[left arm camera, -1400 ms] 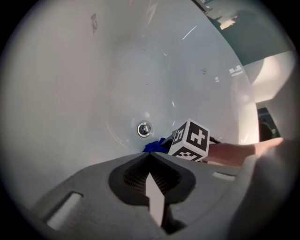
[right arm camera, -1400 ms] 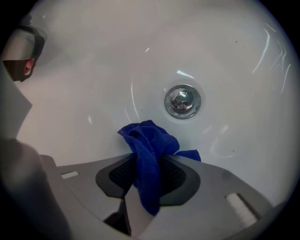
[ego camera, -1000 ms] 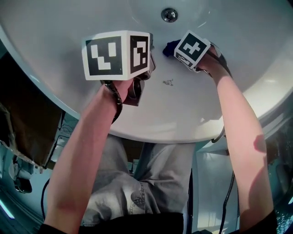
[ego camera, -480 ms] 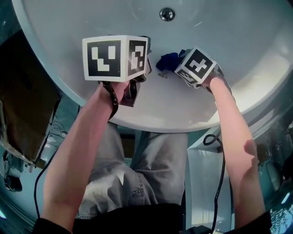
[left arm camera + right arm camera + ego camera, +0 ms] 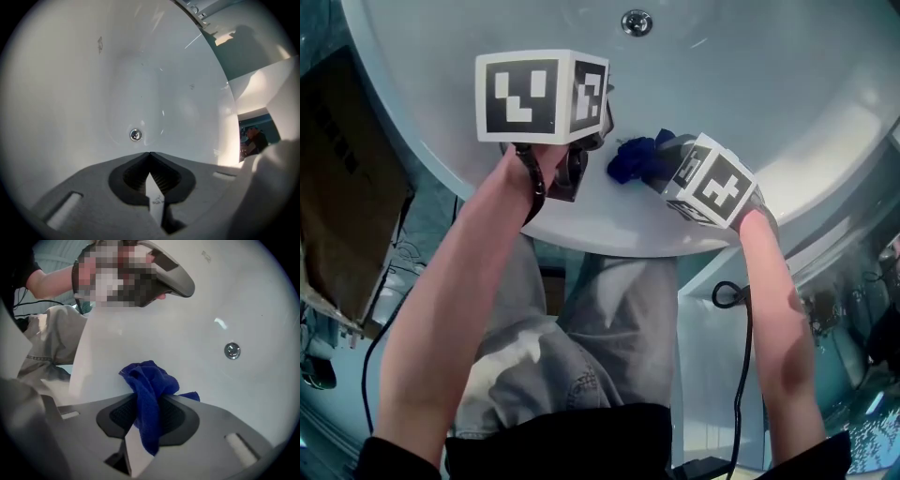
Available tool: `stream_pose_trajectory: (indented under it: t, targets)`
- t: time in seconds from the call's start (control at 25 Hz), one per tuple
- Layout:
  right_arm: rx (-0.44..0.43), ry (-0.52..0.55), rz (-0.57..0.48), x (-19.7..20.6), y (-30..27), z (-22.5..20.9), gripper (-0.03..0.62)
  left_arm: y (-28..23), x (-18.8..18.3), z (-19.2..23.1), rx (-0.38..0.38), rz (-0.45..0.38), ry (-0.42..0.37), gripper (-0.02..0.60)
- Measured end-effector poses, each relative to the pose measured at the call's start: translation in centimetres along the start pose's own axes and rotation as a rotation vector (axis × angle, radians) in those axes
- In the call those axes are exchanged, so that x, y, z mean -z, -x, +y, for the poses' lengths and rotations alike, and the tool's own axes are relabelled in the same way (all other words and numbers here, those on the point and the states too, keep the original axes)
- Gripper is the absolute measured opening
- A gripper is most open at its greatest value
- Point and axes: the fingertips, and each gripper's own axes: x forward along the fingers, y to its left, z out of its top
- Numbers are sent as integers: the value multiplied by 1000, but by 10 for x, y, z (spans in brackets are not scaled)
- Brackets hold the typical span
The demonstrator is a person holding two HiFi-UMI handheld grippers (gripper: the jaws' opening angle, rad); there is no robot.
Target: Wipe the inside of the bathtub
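- The blue cloth (image 5: 149, 380) is inside the white bathtub (image 5: 787, 84), close to its near rim.
- The right gripper (image 5: 150, 397) clamps its jaws on this cloth.
- The left gripper (image 5: 150, 153) is just beside the cloth, jaws pressed together with nothing between.
- The drain (image 5: 636, 21) lies farther off.

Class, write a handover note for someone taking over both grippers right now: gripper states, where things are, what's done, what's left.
Left gripper: shut, empty, held over the bathtub.
Right gripper: shut on the blue cloth, at the near wall close to the rim.
Done: the pictures do not show how much is wiped.
Left to do: wipe the inside, down toward the drain.
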Motion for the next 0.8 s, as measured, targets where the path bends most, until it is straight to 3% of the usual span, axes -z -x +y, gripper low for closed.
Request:
stream_pose_trajectory:
  t: [0.24, 0.52, 0.8]
  targets:
    - [-10, 16, -31, 2, 17, 34, 129, 0, -10, -1, -13, -17, -30, 5]
    - [-60, 71, -15, 10, 35, 92, 129, 1, 6, -10, -1, 14, -66, 5]
    - [-82, 84, 7, 9, 36, 95, 129, -2, 17, -2, -24, 30, -53, 5]
